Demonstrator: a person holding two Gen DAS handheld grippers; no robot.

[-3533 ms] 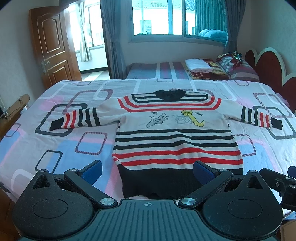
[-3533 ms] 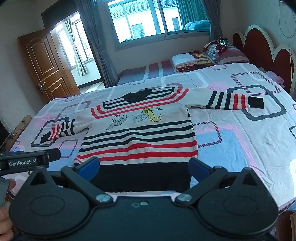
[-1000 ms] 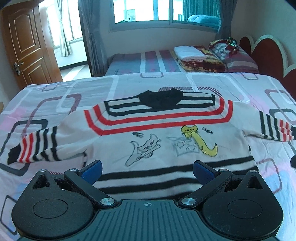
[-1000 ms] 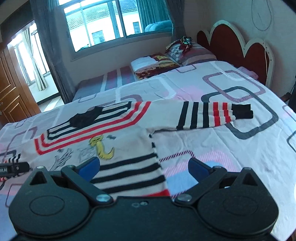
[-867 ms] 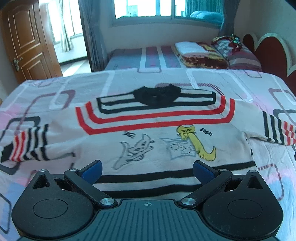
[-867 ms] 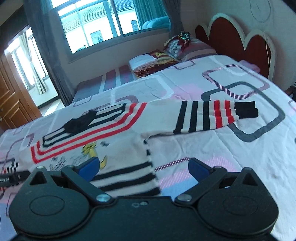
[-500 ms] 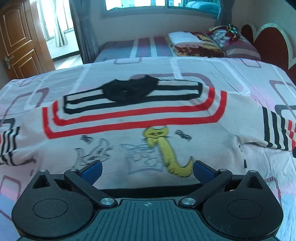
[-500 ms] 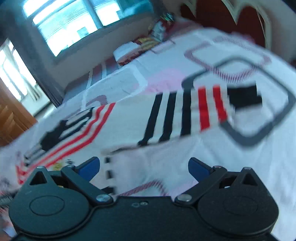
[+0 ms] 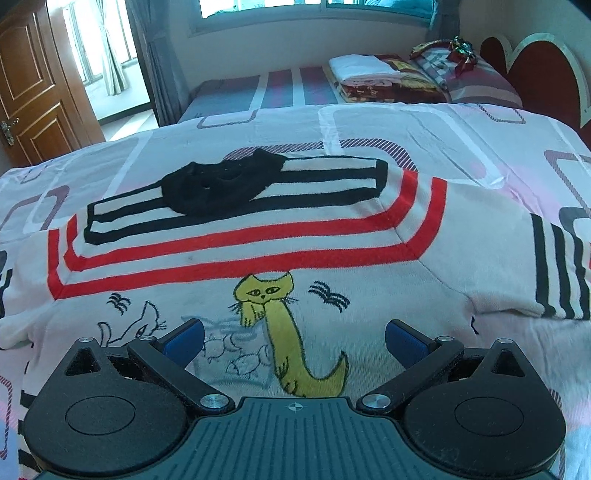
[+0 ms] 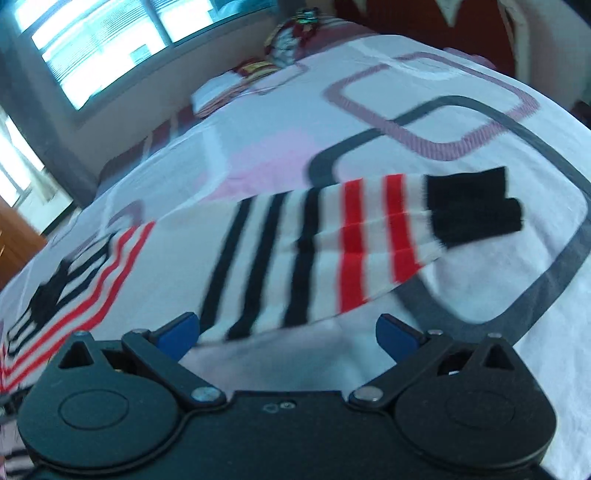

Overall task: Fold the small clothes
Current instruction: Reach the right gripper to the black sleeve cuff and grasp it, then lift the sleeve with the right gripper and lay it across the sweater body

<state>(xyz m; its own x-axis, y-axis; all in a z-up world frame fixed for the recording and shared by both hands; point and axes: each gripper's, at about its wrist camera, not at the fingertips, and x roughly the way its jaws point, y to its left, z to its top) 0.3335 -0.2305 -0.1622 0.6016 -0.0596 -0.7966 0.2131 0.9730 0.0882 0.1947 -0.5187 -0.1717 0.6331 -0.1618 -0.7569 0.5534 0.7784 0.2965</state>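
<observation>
Left claw (image 9: 294, 338), right claw (image 10: 287, 330) both apart over flat striped sweater (image 9: 229, 236).

Motion blur smears the right wrist view, and the sweater's (image 9: 258, 258) hem hides behind the left tool (image 9: 294, 338).

**Daylight, fisheye bending and motion blur in the two wrist views**

Daylight enters from the window (image 9: 317, 14) ahead of the left gripper (image 9: 293, 338) and from the overexposed opening beyond its left finger. Illumination is bright and even, with soft, faint shadows. The left wrist view is sharp at centre; the sweater (image 9: 258, 236) reads crisply. Straight lines bow toward the edges and the corners darken. The right wrist view is smeared throughout: the striped sleeve (image 10: 332, 243) and window (image 10: 122, 40) ahead of the right gripper (image 10: 288, 330) are streaked.
</observation>
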